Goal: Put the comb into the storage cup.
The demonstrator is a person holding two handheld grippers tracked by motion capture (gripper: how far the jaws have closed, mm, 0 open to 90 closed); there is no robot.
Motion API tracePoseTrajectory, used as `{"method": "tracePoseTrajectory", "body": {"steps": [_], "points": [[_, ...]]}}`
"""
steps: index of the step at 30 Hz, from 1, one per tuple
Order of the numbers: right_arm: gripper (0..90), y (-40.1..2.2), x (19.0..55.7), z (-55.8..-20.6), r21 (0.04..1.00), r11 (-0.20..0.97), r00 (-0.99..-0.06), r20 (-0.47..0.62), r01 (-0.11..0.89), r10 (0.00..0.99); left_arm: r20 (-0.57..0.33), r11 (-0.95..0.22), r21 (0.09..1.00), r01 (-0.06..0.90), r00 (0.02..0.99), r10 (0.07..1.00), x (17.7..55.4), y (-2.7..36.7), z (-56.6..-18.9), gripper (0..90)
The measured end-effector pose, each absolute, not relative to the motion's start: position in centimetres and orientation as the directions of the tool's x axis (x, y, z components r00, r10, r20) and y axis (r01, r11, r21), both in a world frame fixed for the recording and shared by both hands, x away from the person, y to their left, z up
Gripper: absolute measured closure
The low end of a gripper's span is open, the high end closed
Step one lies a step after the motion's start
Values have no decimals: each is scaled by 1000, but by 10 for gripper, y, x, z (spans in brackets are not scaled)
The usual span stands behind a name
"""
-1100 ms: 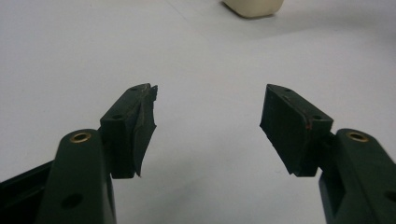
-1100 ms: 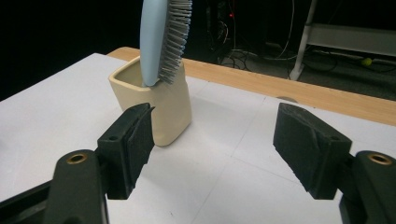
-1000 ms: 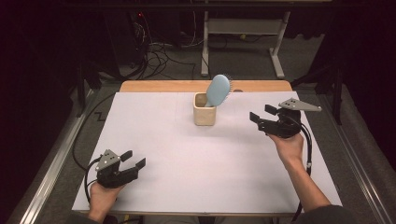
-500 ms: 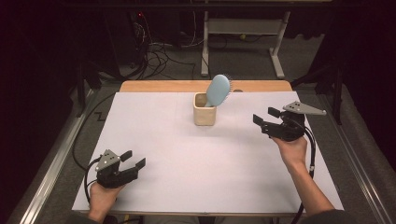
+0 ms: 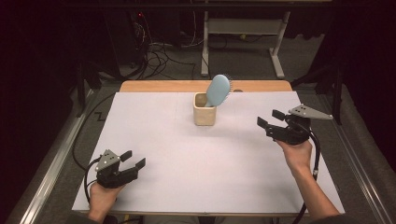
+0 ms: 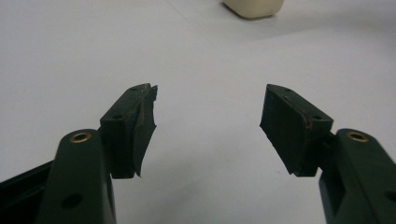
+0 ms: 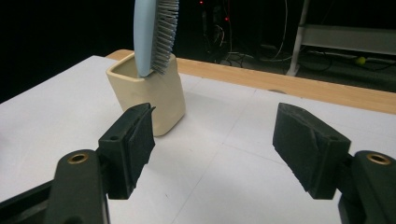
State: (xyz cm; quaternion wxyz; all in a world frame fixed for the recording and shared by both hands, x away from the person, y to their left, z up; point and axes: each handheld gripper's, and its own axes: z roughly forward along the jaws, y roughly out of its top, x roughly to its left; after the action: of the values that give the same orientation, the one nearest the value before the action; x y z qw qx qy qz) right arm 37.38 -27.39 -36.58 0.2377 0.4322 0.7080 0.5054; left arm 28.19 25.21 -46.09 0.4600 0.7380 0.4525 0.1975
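Near far edge of bench point(image 5: 154, 140): hairbrush point(image 5: 218, 90) standing handle-down in cup point(image 5: 204, 115), head leaning right, prob. for easy pickup. Right tongs point(image 5: 270, 119) open, empty, aimed at cup. Left tongs point(image 5: 133, 159) open, empty, parked well apart at front corner.

brush point(image 5: 218, 90): was light blue on its back, with grey bristles on the other side
cup point(image 5: 204, 115): was a pale cream yellow, all one colour, with no pattern
desk point(image 5: 187, 154): had a plain white top with thin grey lines across it, and a light brown wood strip along the far edge
left tool point(image 5: 132, 160): was black, with a grey plate on top and small gold rings by its pads
right tool point(image 5: 270, 119): was black too, with a grey three-cornered plate on top
cables point(image 5: 315, 154): were black
floor point(image 5: 243, 60): was dark grey, with black wires on it
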Motion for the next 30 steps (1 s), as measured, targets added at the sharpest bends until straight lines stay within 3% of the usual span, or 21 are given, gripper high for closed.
{"method": "tracePoseTrajectory", "body": {"steps": [30], "points": [[298, -295, 358, -373, 927, 82, -488, 116, 365, 865, -128, -162, 860, 485, 510, 850, 281, 252, -460, 352]]}}
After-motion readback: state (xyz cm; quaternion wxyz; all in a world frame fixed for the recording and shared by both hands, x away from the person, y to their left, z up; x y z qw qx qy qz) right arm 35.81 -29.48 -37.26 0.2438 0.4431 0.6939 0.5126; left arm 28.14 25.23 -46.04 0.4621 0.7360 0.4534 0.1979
